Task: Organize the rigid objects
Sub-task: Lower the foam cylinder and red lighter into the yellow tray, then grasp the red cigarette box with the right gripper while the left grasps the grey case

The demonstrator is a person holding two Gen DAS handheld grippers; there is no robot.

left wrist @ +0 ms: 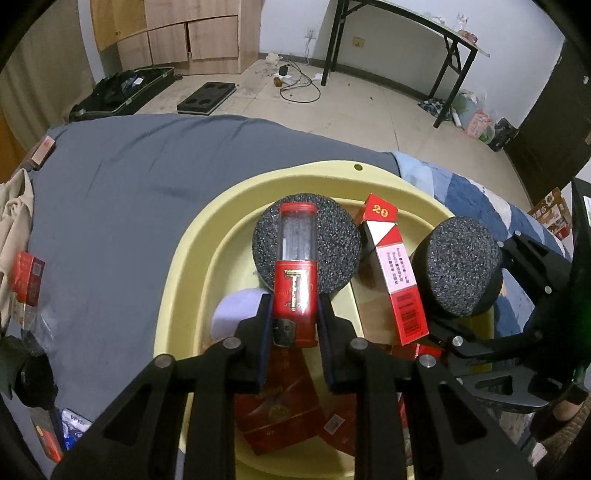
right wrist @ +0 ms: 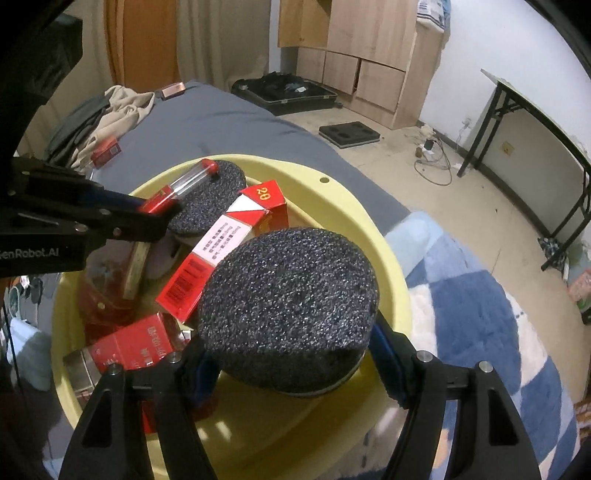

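My left gripper (left wrist: 294, 306) is shut on a red tube with a clear upper half (left wrist: 295, 280), held upright over the yellow basin (left wrist: 192, 236). In the right wrist view the tube (right wrist: 184, 184) sticks out past the left gripper (right wrist: 162, 216). My right gripper (right wrist: 291, 369) is shut on a thick black foam disc (right wrist: 288, 302), held tilted over the basin's right side; the left wrist view shows that disc (left wrist: 458, 266) too. A second foam disc (left wrist: 332, 236) and a red-and-white carton (left wrist: 395, 273) lie in the basin with several red boxes (right wrist: 133, 343).
The basin rests on a bed with a grey sheet (left wrist: 122, 192). Red packs (left wrist: 27, 280) and crumpled clothes (left wrist: 14, 210) lie at the bed's left. A blue-and-white blanket (right wrist: 480, 314) lies to the basin's right. Beyond are floor, cabinets and a folding table (left wrist: 424, 26).
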